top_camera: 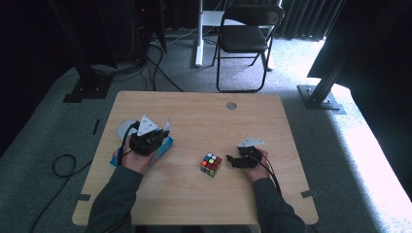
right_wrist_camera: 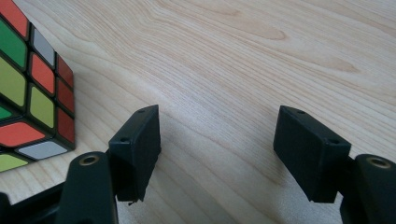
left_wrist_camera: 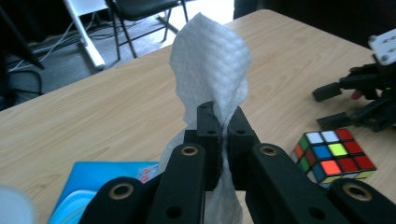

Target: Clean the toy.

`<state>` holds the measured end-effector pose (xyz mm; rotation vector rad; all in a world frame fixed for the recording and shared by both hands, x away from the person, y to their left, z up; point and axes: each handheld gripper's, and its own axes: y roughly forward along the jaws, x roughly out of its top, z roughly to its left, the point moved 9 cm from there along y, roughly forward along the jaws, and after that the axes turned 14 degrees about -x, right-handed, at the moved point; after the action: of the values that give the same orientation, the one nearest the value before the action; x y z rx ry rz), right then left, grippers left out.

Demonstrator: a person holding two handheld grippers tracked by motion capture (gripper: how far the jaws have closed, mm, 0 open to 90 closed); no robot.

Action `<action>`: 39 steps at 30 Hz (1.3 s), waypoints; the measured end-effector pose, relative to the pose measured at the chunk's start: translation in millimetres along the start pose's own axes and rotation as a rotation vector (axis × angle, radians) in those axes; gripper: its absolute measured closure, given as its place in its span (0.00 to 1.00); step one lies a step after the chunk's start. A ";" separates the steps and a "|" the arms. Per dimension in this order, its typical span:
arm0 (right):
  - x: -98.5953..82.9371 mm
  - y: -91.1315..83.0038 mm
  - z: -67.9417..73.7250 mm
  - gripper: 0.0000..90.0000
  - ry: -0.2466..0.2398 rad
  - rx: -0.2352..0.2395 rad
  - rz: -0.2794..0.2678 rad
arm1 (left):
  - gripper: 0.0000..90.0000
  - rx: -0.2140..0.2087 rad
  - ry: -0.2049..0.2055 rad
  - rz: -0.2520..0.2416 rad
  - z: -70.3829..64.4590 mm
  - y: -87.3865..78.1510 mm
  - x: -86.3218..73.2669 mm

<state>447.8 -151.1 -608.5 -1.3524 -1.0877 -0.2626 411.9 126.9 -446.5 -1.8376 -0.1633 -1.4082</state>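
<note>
Unreadably small, red print marks the blue packet (left_wrist_camera: 105,175).

Embossed white paper tissue (left_wrist_camera: 210,60); matt wood-grain table (top_camera: 194,111); glossy plastic cube (top_camera: 211,164).

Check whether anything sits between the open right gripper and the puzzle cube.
Nothing visible does. The right gripper stands open beside the puzzle cube, with bare table in the gap between them. The left gripper is off to the side, clamped on a white tissue.
</note>
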 end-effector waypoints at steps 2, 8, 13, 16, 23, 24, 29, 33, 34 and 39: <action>0.0 -0.1 0.0 0.35 0.000 0.000 0.000 | 0.97 -0.008 0.004 0.004 -2.8 3.1 0.0; 0.0 0.0 0.1 0.35 0.000 0.000 0.000 | 0.97 -0.029 0.012 0.019 -9.1 11.2 -1.6; 0.0 0.0 0.0 0.35 0.000 0.000 0.000 | 0.96 -0.052 0.026 0.032 -16.8 20.0 -1.2; 0.0 0.0 0.0 0.35 0.000 0.000 0.000 | 0.96 -0.063 0.028 0.041 -20.2 26.4 -2.6; 0.0 0.0 0.0 0.35 0.000 0.000 0.000 | 0.96 -0.085 0.029 0.062 -26.9 37.0 -8.5; 0.0 0.0 0.0 0.35 -0.001 0.000 0.000 | 0.96 -0.086 0.031 0.064 -27.7 37.9 -9.0; 0.0 0.0 0.0 0.35 -0.001 0.000 0.000 | 0.96 -0.082 0.023 0.078 -26.6 42.2 -14.8; 0.0 -0.1 0.0 0.35 0.000 0.001 0.000 | 0.96 -0.071 0.015 0.099 -23.6 46.9 -23.3; 0.0 0.0 0.0 0.35 -0.001 0.001 0.000 | 0.96 -0.071 0.011 0.108 -22.7 48.1 -26.6; 0.1 0.0 0.1 0.35 0.001 0.001 -0.001 | 0.95 -0.071 -0.010 0.129 -19.4 52.8 -39.3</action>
<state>447.8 -151.0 -608.4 -1.3514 -1.0876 -0.2629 411.0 92.4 -505.8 -1.8780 0.0000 -1.3312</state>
